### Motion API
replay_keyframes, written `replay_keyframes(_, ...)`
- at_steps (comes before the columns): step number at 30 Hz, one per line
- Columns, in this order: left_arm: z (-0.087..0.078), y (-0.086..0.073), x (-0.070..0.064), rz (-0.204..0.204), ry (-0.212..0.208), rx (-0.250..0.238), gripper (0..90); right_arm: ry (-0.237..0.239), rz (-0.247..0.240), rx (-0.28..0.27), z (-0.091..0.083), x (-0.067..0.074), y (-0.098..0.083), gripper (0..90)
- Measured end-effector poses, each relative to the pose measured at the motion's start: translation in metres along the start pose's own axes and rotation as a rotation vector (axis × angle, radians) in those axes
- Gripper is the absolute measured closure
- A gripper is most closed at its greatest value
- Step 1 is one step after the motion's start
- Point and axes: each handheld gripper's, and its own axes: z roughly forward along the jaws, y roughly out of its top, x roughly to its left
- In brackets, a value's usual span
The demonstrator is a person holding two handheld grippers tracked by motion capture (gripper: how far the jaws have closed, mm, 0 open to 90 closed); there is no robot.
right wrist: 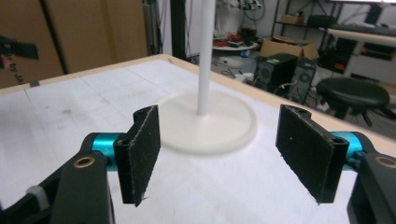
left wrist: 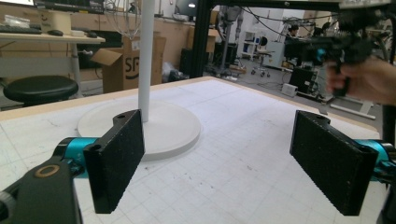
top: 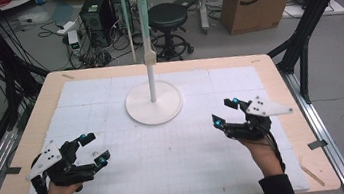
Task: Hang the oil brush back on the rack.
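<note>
both grippers point(top: 87, 147) point(top: 225, 110) wide open, empty, white gridded mat point(top: 167, 153), white stand point(top: 154, 102), perhaps cluttered lab

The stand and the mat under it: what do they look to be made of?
Stand: likely plastic or painted metal, smooth matte white pole and round base, no grain or seams. Mat: probably a thin white sheet printed with a grid, scuffed, lying on a pale wood-look table.

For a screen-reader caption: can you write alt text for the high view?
Two hands each hold an open hand-held gripper, left and right, low over a white gridded mat on a wooden table. Between and beyond them stands a white stand with a round base.
</note>
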Motion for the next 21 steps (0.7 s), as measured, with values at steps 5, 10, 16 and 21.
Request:
replay_keyframes(5,-0.003,-0.002,-0.001,0.010,0.007,-0.009,18.5,-0.050,0.030,-0.005,-0.024,0.003,-0.031,28.3)
replay_keyframes(10,-0.005,-0.004,-0.001,0.011,0.022,-0.013,18.0,-0.088,0.044,-0.022,-0.040,0.003,-0.042,25.1)
replay_keyframes(16,-0.005,-0.004,-0.003,0.016,0.023,-0.014,18.0,-0.100,0.051,-0.033,-0.050,0.004,-0.044,25.0)
replay_keyframes(21,-0.006,-0.004,-0.004,0.019,0.023,-0.011,18.0,-0.103,0.051,-0.029,-0.052,0.005,-0.044,25.0)
